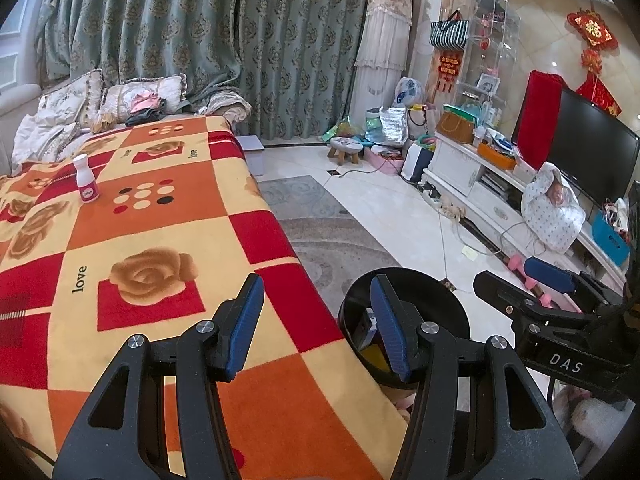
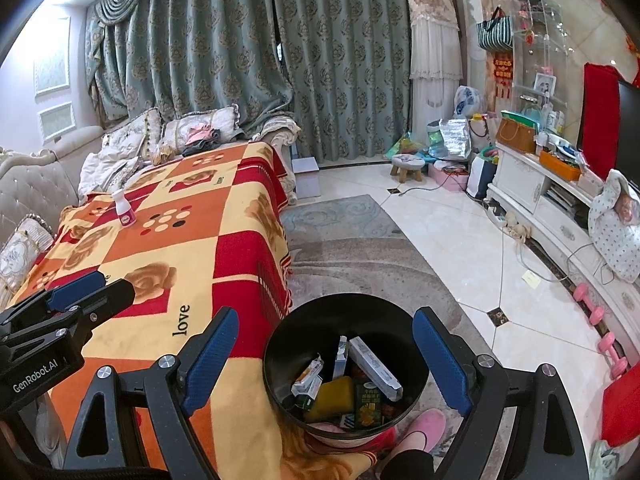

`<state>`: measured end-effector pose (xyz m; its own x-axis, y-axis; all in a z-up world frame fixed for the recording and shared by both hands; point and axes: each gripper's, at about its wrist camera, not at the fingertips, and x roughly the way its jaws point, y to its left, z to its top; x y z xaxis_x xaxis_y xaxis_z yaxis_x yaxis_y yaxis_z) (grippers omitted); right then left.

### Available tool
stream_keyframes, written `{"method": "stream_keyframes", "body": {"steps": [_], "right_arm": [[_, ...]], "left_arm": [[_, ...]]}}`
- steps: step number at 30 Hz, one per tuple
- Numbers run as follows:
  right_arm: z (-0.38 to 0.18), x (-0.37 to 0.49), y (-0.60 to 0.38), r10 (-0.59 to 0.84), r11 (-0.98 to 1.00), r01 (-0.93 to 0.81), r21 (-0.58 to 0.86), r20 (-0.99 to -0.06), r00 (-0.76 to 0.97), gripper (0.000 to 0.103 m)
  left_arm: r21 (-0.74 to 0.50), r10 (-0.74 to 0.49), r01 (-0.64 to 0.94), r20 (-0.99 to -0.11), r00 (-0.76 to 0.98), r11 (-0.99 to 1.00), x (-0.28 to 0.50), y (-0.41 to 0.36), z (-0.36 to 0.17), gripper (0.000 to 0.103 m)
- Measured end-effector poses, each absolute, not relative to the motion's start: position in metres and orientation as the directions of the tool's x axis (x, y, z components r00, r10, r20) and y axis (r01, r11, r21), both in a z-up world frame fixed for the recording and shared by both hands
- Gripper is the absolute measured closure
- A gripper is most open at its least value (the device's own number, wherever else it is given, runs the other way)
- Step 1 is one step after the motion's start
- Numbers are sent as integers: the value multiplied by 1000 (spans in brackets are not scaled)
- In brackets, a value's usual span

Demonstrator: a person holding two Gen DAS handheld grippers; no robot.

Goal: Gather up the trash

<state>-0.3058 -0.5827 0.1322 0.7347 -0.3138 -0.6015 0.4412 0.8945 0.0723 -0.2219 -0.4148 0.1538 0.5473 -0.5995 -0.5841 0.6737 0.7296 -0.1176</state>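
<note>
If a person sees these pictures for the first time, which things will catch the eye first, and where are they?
The bright blanket with red, orange and yellow squares and roses fills the left side, and a small white bottle stands alone at its far end. Near the camera, a black bin beside the blanket's edge holds cartons and wrappers, below the open right gripper. The left gripper is open too, holding nothing.

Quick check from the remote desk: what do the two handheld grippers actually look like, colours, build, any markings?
Both match: the left gripper and right gripper have matte black angular linkage arms with triangular cutouts and silver pivot screws, carrying blue ribbed finger pads. White lettering marks the bodies: "GenRobot.AI" on the left one in the right wrist view, "DAS" on the right one in the left wrist view. A thin black cable trails bottom left.
</note>
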Motion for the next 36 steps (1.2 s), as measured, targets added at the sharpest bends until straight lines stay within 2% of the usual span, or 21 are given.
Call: {"method": "stream_keyframes", "body": {"steps": [36], "right_arm": [[129,-299,-585,-301,896,438,74,-624,721,15]], "left_arm": [[-126,-597,669,-591,543,733,-219,-416,156,49]]}}
